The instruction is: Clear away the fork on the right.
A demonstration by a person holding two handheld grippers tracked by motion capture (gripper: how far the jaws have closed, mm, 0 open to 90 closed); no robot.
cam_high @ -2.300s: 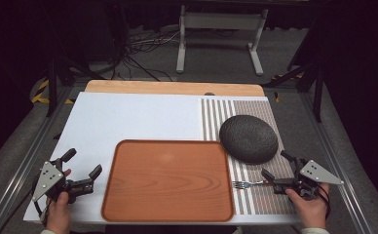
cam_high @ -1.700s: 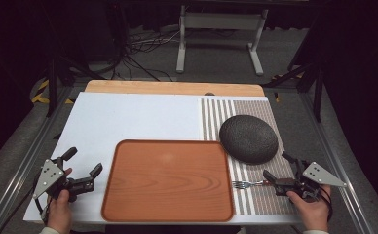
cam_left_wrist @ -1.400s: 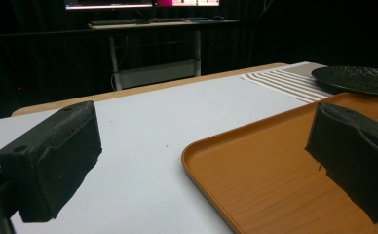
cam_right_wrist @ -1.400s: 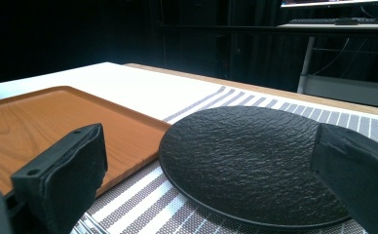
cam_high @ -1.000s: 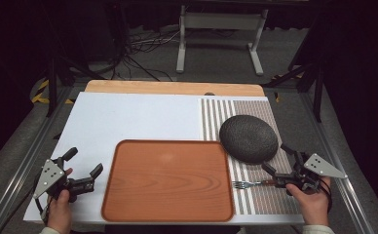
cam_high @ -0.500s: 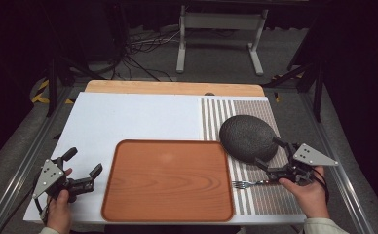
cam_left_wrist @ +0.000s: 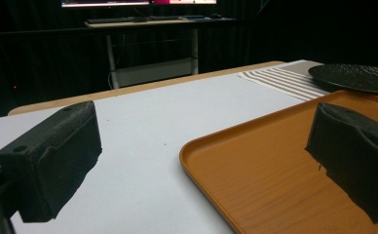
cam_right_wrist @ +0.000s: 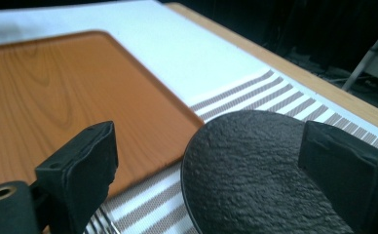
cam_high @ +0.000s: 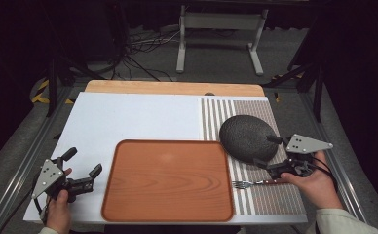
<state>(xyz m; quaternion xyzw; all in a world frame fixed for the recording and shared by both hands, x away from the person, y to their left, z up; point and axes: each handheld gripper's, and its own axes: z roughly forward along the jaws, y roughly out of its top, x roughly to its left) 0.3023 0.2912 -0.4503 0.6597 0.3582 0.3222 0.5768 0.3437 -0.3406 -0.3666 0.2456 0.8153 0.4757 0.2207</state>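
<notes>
The right gripper (cam_high: 267, 153) has left the fork (cam_high: 253, 183) and swung up toward the plate (cam_high: 247, 137); the left gripper (cam_high: 82, 168) has stayed put. The table (cam_high: 128, 117) carries a striped mat (cam_high: 265, 197) on its right side. The wooden tray (cam_high: 167, 179) lies empty near the front edge. The dark plate sits on the mat, its rim just beside the tray's far right corner. The fork lies on the mat in front of the plate. Both grippers stand wide and empty, the right one with its jaws either side of the plate's near rim. This looks like a reach for the plate, perhaps to move it onto the tray. Next it needs to settle over the thin rim, then close.
</notes>
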